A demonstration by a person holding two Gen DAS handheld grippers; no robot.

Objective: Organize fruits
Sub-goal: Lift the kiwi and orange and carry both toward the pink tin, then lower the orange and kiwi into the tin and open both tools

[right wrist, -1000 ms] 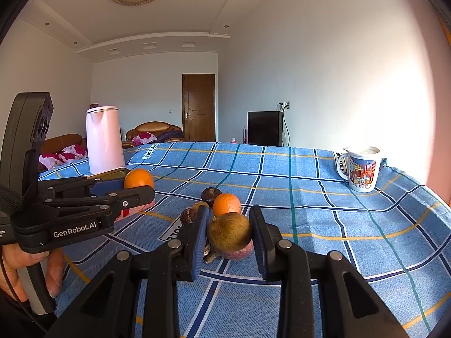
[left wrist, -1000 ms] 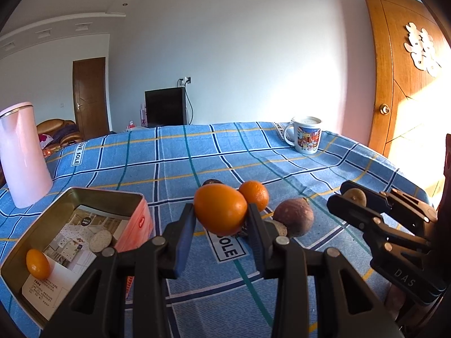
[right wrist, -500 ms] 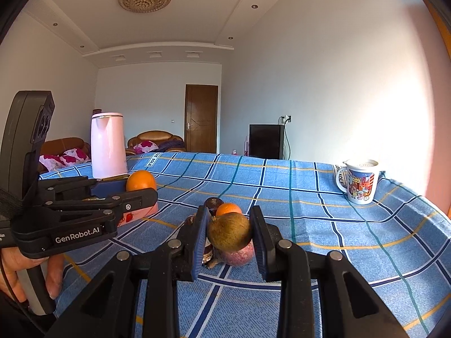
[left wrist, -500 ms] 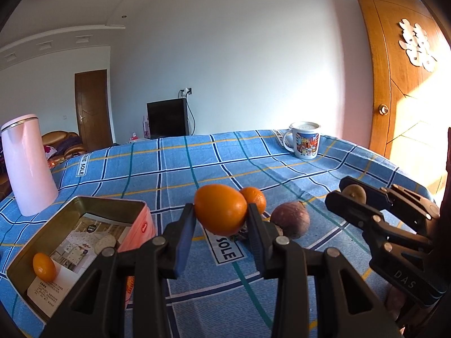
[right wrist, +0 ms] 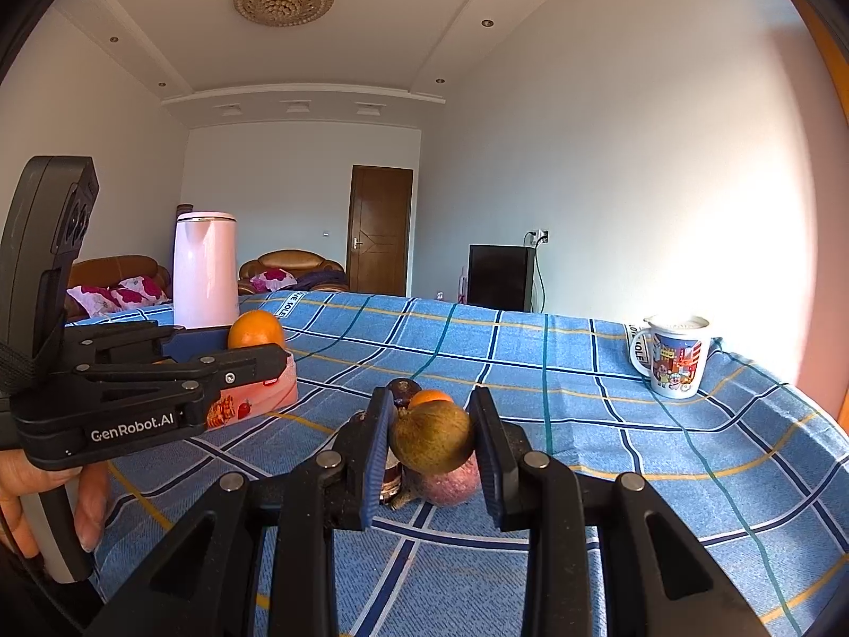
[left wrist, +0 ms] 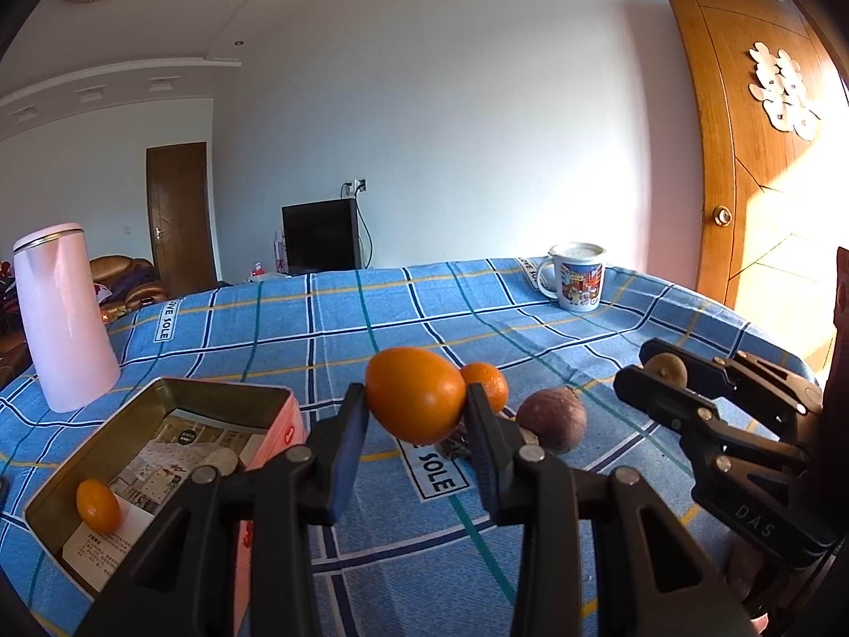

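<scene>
My left gripper (left wrist: pixel 416 406) is shut on a large orange (left wrist: pixel 414 395), held above the blue checked tablecloth (left wrist: pixel 345 329) just right of an open pink tin (left wrist: pixel 159 395). The tin holds a small orange fruit (left wrist: pixel 98 505) and paper leaflets. My right gripper (right wrist: pixel 432 438) is shut on a brown kiwi (right wrist: pixel 432 436); in the left wrist view the right gripper (left wrist: pixel 660 371) shows at the right with the kiwi (left wrist: pixel 666 369) at its tip. On the cloth lie a small orange (left wrist: pixel 485 385), a purple-brown passion fruit (left wrist: pixel 552 419) and a dark fruit (right wrist: pixel 402 390).
A pink kettle (left wrist: pixel 61 313) stands at the left behind the tin. A printed mug (left wrist: pixel 575 276) stands at the far right of the table. A person's hand (right wrist: pixel 32 499) grips the left gripper's handle. A wooden door (left wrist: pixel 759 159) is at the right.
Both views have tilted slightly upward, so the table and fruit sit lower in frame. The grips on the orange and the kiwi are unchanged.
</scene>
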